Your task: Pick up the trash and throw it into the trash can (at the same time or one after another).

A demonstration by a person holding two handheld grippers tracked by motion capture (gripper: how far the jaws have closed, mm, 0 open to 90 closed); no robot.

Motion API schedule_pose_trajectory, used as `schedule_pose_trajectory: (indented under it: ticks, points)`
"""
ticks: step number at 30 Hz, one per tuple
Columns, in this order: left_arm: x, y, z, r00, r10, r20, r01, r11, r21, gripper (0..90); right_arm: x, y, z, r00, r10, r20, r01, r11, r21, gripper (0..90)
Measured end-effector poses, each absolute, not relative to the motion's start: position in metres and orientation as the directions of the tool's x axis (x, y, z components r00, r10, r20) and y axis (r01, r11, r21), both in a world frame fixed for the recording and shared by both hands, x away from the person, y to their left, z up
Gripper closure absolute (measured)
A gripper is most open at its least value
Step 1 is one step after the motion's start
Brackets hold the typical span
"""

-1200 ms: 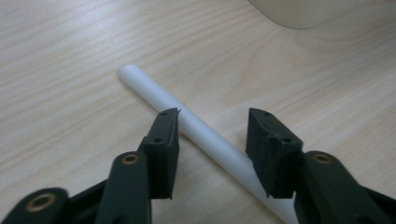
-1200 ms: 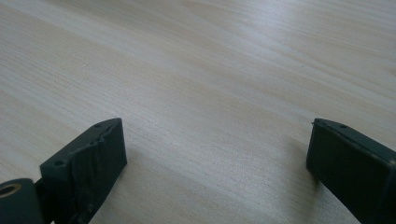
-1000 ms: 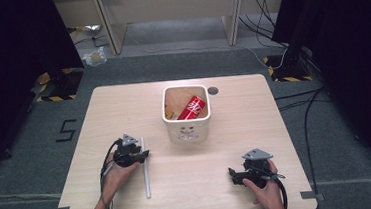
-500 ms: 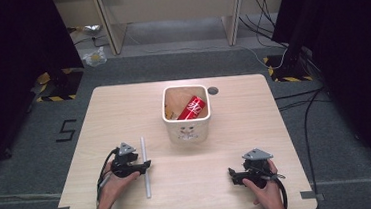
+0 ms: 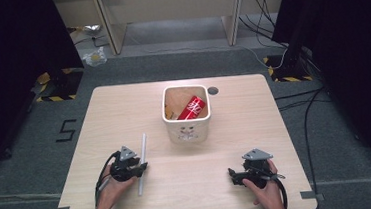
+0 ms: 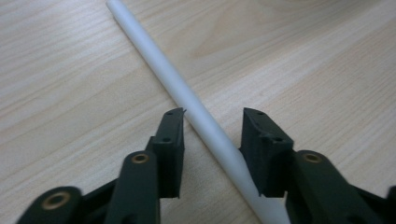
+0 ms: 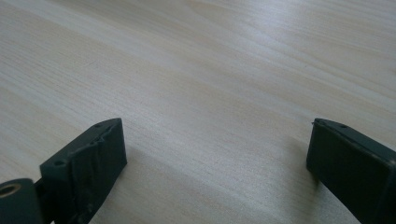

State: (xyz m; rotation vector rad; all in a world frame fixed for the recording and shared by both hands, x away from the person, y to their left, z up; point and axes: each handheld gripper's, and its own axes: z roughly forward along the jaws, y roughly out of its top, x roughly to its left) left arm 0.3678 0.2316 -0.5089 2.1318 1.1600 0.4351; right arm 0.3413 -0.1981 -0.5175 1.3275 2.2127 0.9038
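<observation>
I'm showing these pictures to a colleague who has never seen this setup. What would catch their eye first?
Probably the red can lying tilted inside the white bin at the middle of the wooden table, the one bright colour there. Next, the long white rod lying flat near the table's front left, with the left gripper open astride it. The right gripper rests open on bare wood at the front right.

- Light wooden table [image 5: 253,104] on grey carpeted floor [image 5: 135,71].
- Black curtains [image 5: 14,53] on both sides.
- Pale wooden furniture legs [image 5: 109,25] at the far end.
- Yellow-black hazard tape [image 5: 52,98] at stand bases.
- Cables [image 5: 298,100] across floor, right.
- Numeral "5" [image 5: 66,130] marked on floor, left.
</observation>
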Motion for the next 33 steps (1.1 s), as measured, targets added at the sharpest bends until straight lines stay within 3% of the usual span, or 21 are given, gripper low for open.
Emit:
schedule_pose_trajectory:
  ticks: [4,9,33]
  points:
    - [0.37,0.232,-0.508,0.566,0.824,-0.026,0.613,-0.399,0.682,72.7,0.341,-0.198,-0.517,-0.466,0.885,-0.011,0.624,0.337,0.705,5.1]
    - [0.372,0.235,-0.507,0.567,0.823,-0.029,0.615,-0.4,0.68,78.0,0.341,-0.198,-0.517,-0.466,0.885,-0.011,0.624,0.337,0.705,5.1]
    - [0.385,0.244,-0.502,0.565,0.821,-0.083,0.632,-0.367,0.682,79.5,0.341,-0.198,-0.518,-0.471,0.882,-0.011,0.622,0.341,0.705,5.0]
